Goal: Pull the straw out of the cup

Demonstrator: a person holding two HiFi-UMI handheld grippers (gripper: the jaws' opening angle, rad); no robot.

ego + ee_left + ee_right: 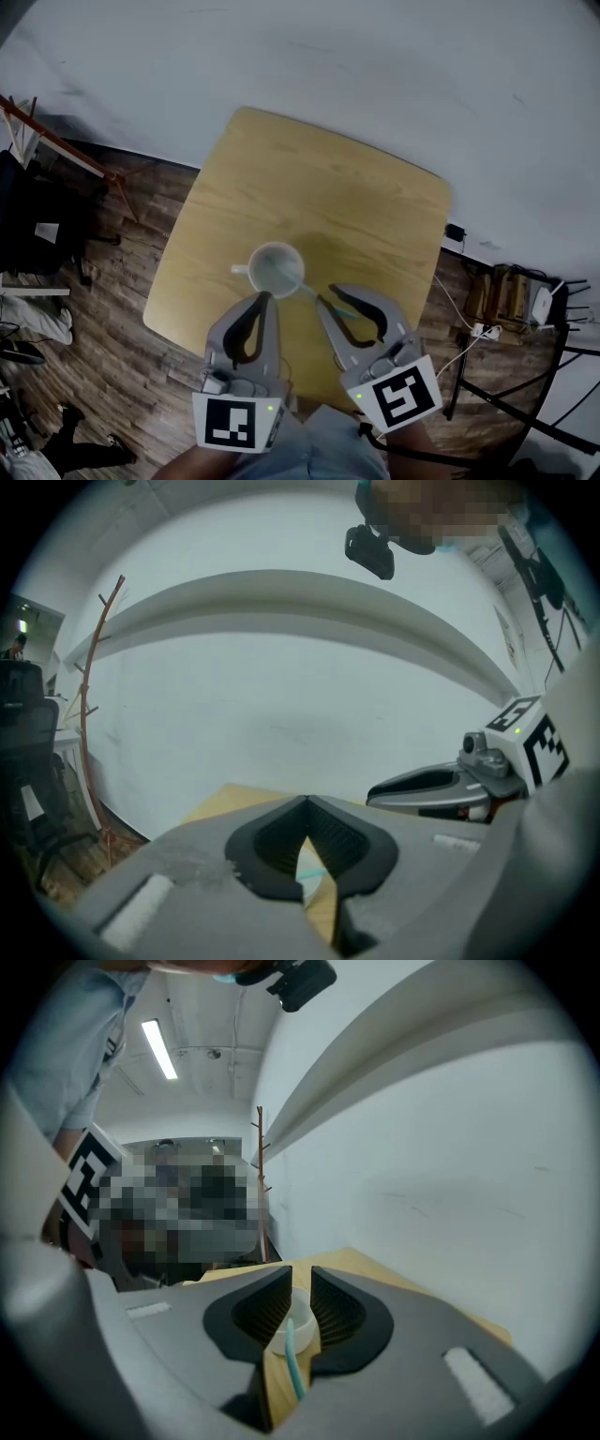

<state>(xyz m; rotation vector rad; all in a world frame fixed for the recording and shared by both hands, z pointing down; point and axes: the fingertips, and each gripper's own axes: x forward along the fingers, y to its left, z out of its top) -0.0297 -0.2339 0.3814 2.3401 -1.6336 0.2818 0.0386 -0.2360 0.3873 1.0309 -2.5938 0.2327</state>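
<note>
A white cup [275,266] with a handle stands near the front of the wooden table [356,197]. A teal straw [317,294] leans out of it toward the right. My right gripper [339,298] is open by a narrow gap, with the straw's free end between its jaws. In the right gripper view the straw [293,1358] runs down between the pads of my right gripper [300,1283], with the cup [300,1309] just beyond. My left gripper [265,300] is shut and empty, just in front of the cup. The left gripper view shows my left gripper [306,801] with its tips touching.
A white wall rises behind the table. Dark wood floor surrounds it. A black chair [42,230] and a wooden rack [66,150] stand at the left. A power strip with cables [483,330] and a black metal frame [525,403] are at the right.
</note>
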